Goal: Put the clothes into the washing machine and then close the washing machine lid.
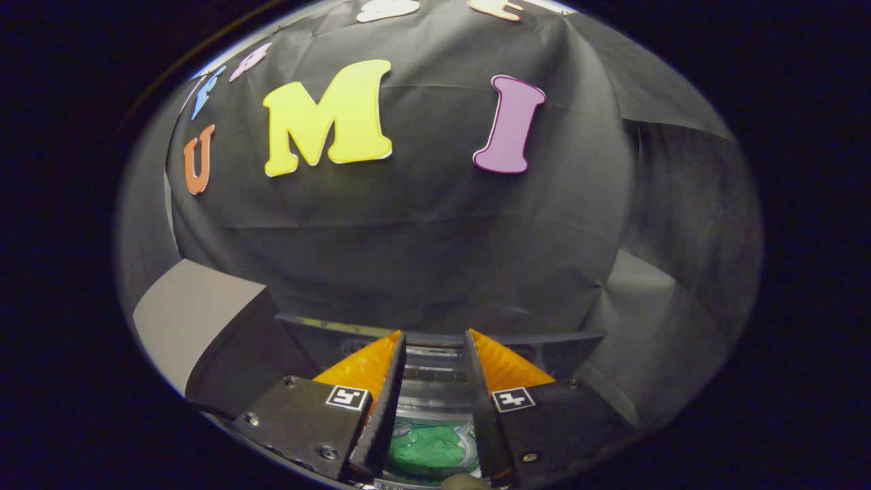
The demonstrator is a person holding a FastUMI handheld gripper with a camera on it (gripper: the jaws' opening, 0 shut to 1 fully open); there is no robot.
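Gripper view: fingers [434, 354] narrowly parted, empty, above green clothes [425, 450] in the washing machine [435, 401]; soft, light, pinchable at any fold.

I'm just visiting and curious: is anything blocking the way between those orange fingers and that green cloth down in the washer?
Nothing visible does. The gripper is open over the washing machine, and the green cloth lies in the drum, seen through the gap between the fingers.
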